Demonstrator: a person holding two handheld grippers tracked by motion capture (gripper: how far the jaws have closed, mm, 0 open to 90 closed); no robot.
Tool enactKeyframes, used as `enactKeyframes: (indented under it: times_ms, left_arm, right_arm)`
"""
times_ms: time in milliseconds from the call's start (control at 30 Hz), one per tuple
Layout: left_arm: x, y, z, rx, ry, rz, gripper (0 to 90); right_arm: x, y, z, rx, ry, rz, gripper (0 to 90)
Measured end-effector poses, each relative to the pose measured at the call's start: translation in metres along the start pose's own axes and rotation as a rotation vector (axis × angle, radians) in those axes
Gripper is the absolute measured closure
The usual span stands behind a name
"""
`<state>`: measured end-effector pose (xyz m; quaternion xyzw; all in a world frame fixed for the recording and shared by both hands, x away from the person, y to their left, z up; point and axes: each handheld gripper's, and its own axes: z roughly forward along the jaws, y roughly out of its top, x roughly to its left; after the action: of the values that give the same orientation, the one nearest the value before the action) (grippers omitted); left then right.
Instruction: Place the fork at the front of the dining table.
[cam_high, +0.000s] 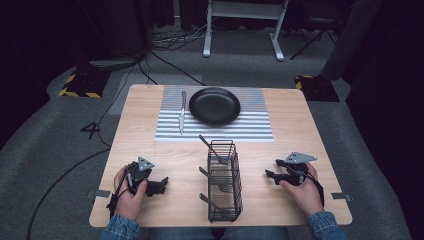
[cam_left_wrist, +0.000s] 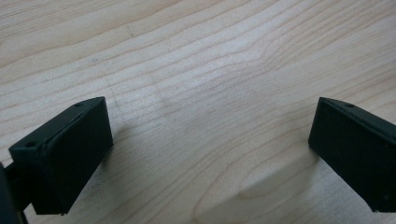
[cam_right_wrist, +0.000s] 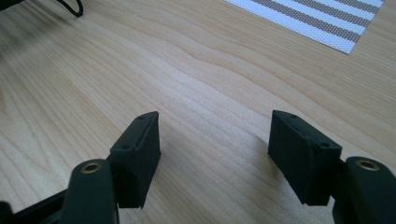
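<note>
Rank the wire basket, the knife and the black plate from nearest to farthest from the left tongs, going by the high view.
From the left tongs:
1. Wire basket, just to their right at the table's near middle.
2. Knife, farther up on the striped mat's left part.
3. Black plate, beside the knife on its right, farthest.

The one sign I can read is a dark figure "4" (cam_high: 93, 130), marked on the grey floor (cam_high: 60, 150) to the left of my table, seen in the high view. Beyond it, a block (cam_high: 80, 83) on the floor carries yellow-and-black hazard stripes along its edge, and a second block (cam_high: 316, 86) with the same stripes sits off the table's far right corner; neither bears letters. I can make out no other lettering, label or brand.
</note>
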<state>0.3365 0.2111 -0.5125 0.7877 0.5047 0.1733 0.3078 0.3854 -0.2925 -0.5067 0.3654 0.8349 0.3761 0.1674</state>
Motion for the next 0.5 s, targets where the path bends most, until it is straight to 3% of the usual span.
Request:
enactKeyframes:
  times_ms: [133,200,233,300,500]
  left_arm:
    - [0.001,0.001,0.001,0.001,-0.005,0.009,0.0]
    - [0.001,0.001,0.001,0.001,-0.004,0.009,0.0]
    - [0.001,0.002,0.001,0.001,-0.005,0.009,0.0]
    - [0.001,0.001,0.001,0.001,-0.005,0.008,0.0]
    - [0.001,0.001,0.001,0.001,-0.004,0.008,0.0]
  right_arm:
    - [0.001,0.002,0.000,0.010,0.000,0.002,38.5]
    - [0.001,0.004,-0.001,0.027,0.014,0.001,43.3]
    - [0.002,0.008,-0.002,0.034,0.047,0.009,50.0]
    - [0.003,0.010,-0.003,0.037,0.062,0.010,50.4]
    - [0.008,0.041,-0.018,-0.023,0.101,-0.021,52.4]
